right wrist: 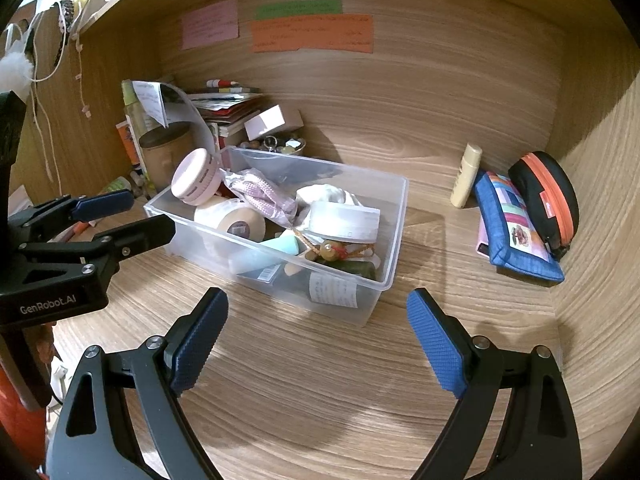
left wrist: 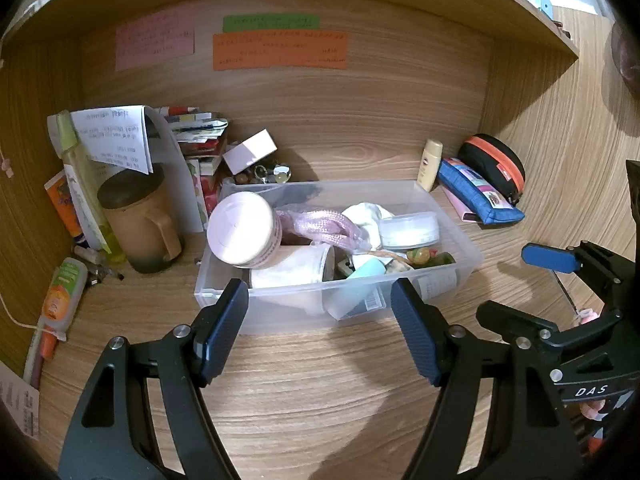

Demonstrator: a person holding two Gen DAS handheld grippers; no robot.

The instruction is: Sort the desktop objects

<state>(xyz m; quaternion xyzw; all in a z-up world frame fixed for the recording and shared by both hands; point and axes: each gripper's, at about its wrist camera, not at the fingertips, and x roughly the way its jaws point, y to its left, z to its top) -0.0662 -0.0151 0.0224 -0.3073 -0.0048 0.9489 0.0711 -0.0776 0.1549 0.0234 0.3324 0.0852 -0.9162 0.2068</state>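
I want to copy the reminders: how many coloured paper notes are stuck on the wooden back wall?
3: a pink paper note at left, a green paper strip to its right, and an orange paper note directly beneath the green.

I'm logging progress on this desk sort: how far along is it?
Done: the clear bin already holds a pink-lidded jar, a tape roll and other small items. In hand: nothing; left gripper and right gripper are both open. Left: the cream bottle, blue pouch and black zip case sit outside.
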